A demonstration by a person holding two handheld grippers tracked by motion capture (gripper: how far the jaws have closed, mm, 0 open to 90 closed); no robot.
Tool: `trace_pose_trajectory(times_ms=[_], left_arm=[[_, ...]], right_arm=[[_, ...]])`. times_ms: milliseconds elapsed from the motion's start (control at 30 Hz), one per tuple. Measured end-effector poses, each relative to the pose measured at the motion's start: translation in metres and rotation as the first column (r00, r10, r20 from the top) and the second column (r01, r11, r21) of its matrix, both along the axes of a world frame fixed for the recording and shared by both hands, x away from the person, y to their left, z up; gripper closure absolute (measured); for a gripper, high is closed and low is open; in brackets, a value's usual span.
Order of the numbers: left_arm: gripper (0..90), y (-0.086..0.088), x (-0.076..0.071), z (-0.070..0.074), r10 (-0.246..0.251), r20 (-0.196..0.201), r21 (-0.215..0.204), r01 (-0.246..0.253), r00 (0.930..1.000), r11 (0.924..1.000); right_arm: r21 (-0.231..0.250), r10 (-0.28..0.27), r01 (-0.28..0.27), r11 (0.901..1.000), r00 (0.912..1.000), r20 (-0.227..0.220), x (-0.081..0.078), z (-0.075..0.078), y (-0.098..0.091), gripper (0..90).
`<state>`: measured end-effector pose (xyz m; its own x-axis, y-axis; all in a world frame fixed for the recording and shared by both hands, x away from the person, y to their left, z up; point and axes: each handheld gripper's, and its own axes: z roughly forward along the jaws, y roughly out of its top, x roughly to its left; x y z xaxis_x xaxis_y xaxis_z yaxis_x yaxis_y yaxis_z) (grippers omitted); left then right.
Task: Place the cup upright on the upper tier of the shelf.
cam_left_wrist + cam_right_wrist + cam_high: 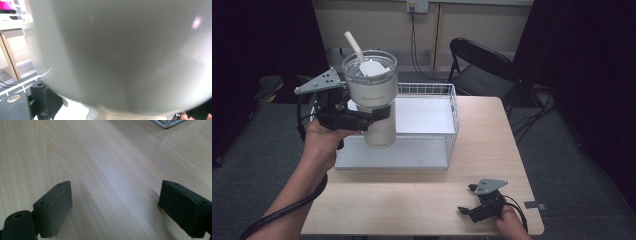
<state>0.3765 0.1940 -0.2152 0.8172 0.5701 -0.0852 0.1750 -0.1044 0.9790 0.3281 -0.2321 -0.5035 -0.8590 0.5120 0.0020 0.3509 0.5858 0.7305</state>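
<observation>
L gripper (371,116): fingers (381,112) clamped w/ a cream tumbler (373,95) between them, gripping mid-body just under the wide upper section. Tumbler upright, lifted off the surface, hanging over the near-left part of the white wire basket (451,107), which sits toward the tabletop's (422,200) far edge. Clear lid (369,66) on top, white straw (354,46) poking up and leaning left. In the left gripper view the cup wall is blurred, right up against the cam.

R gripper (472,210): fingers wide apart, holding nothing, resting low near the tabletop's near-right corner; bare wood btwn them in the right gripper view.

Risks (judgement): smooth tapered body could slip down thru the grip, since top-heavy. Any tilt may spill thru the straw hole. Lowering blind could clip the basket rim.
</observation>
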Motion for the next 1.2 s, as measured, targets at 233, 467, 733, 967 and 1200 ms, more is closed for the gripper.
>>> trace_pose_trajectory(times_ms=[233, 467, 733, 967, 1200], left_arm=[[9.3, -0.002, 0.009, 0.006, 0.023, 0.006, -0.009, -0.023, 0.9997, 0.9997], [9.3, -0.007, 0.016, 0.008, 0.028, 0.009, -0.011, -0.027, 0.9996, 0.9996], [9.3, -0.009, 0.027, 0.005, 0.052, 0.004, 0.01, -0.052, 0.9986, 0.9986], [9.3, -0.007, 0.039, 0.001, 0.083, 0.003, 0.012, -0.083, 0.9965, 0.9965], [9.3, -0.007, 0.049, -0.003, 0.112, 0.0, 0.027, -0.112, 0.9937, 0.9934]], right_arm=[[0.0, 0.0, 0.0, 1.0, 1.0, 0.0, 0.0, 0.0, 0.0, 10.9], [0.0, 0.0, 0.0, 1.0, 1.0, 0.0, 0.0, 0.0, 0.0, 10.9], [0.0, 0.0, 0.0, 1.0, 1.0, 0.0, 0.0, 0.0, 0.0, 10.9], [0.0, 0.0, 0.0, 1.0, 1.0, 0.0, 0.0, 0.0, 0.0, 10.9], [0.0, 0.0, 0.0, 1.0, 1.0, 0.0, 0.0, 0.0, 0.0, 10.9]])
